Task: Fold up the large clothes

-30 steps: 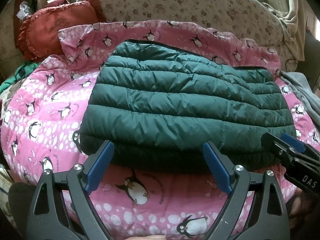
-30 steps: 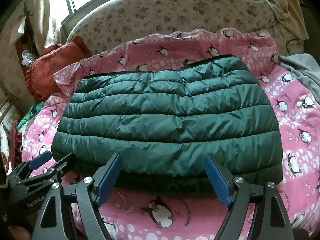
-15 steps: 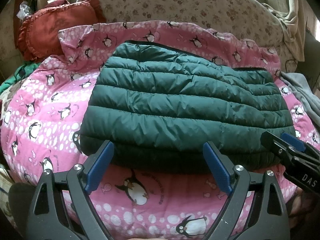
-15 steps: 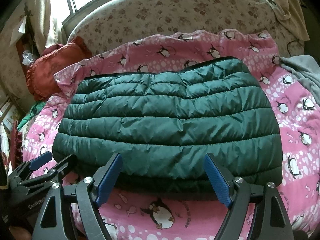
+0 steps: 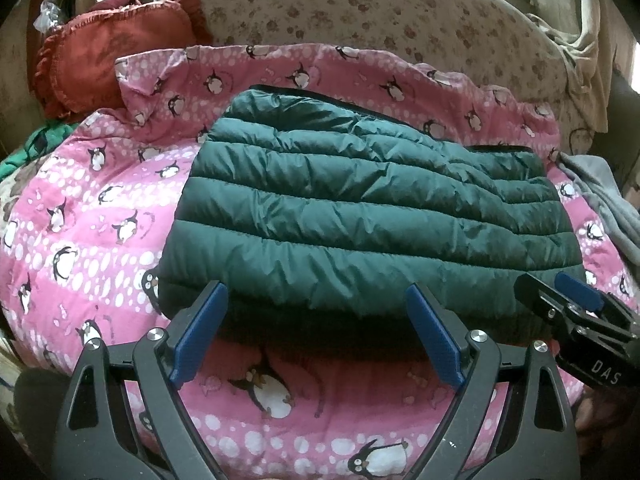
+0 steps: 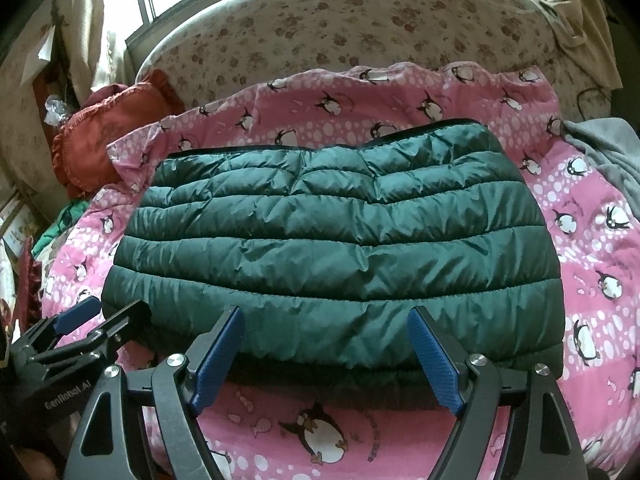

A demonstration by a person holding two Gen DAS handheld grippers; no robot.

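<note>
A dark green quilted puffer jacket (image 5: 360, 216) lies folded into a wide rectangle on a pink penguin-print quilt (image 5: 100, 216); it also shows in the right wrist view (image 6: 332, 248). My left gripper (image 5: 316, 332) is open and empty, its blue pads just short of the jacket's near edge. My right gripper (image 6: 324, 352) is open and empty at the same near edge. The right gripper also shows at the right of the left wrist view (image 5: 560, 300). The left gripper shows at the left of the right wrist view (image 6: 104, 316).
A red ruffled cushion (image 5: 112, 64) lies at the back left. A floral headboard (image 5: 360, 12) curves behind the quilt (image 6: 592, 240). Grey cloth (image 5: 608, 196) lies at the right edge, green cloth (image 5: 24, 152) at the left.
Almost nothing differs: both grippers stay open at the jacket's near edge and the views shift only very slightly.
</note>
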